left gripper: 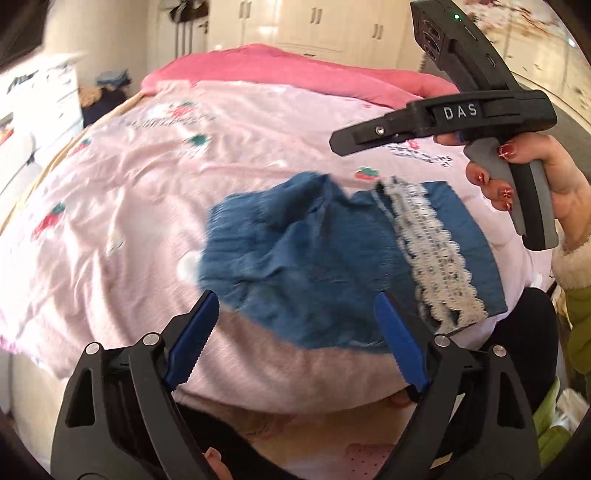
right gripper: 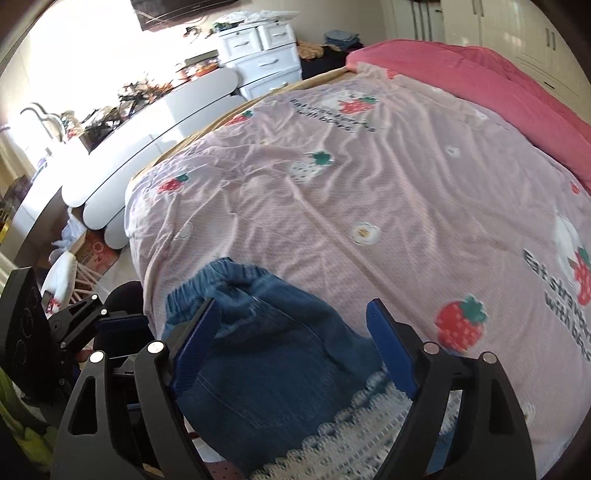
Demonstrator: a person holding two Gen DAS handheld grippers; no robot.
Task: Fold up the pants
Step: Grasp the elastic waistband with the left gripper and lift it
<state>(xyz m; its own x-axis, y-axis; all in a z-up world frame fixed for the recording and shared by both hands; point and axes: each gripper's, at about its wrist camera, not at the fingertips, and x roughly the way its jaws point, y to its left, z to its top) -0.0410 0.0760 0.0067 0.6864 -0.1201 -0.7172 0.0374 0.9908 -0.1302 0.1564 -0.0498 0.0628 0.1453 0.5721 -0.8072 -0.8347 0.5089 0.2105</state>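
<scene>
Item: blue denim pants (left gripper: 314, 258) with a white lace trim (left gripper: 436, 254), lying crumpled near the close edge of a bed, on a pale pink strawberry-print bedsheet (left gripper: 129, 206); the elastic waistband (right gripper: 221, 273) is showing in the right wrist view, bunched and facing away from the camera. Left gripper (left gripper: 295, 317): blue-padded fingers (left gripper: 195, 339) are standing wide apart, hovering above the near part of the pants and gripping nothing. Right gripper (right gripper: 291, 328): fingers are likewise spreading wide over the denim, with no cloth between them; in the left wrist view its black body is hanging above the far right of the pants, held by a hand (left gripper: 535, 184) with red-painted nails. Also present: a darker pink blanket (right gripper: 498, 92) lying across the far end of the bed, a white chest of drawers (right gripper: 262, 55) standing beyond it, and white wardrobe doors (left gripper: 314, 22) lining the back wall.
</scene>
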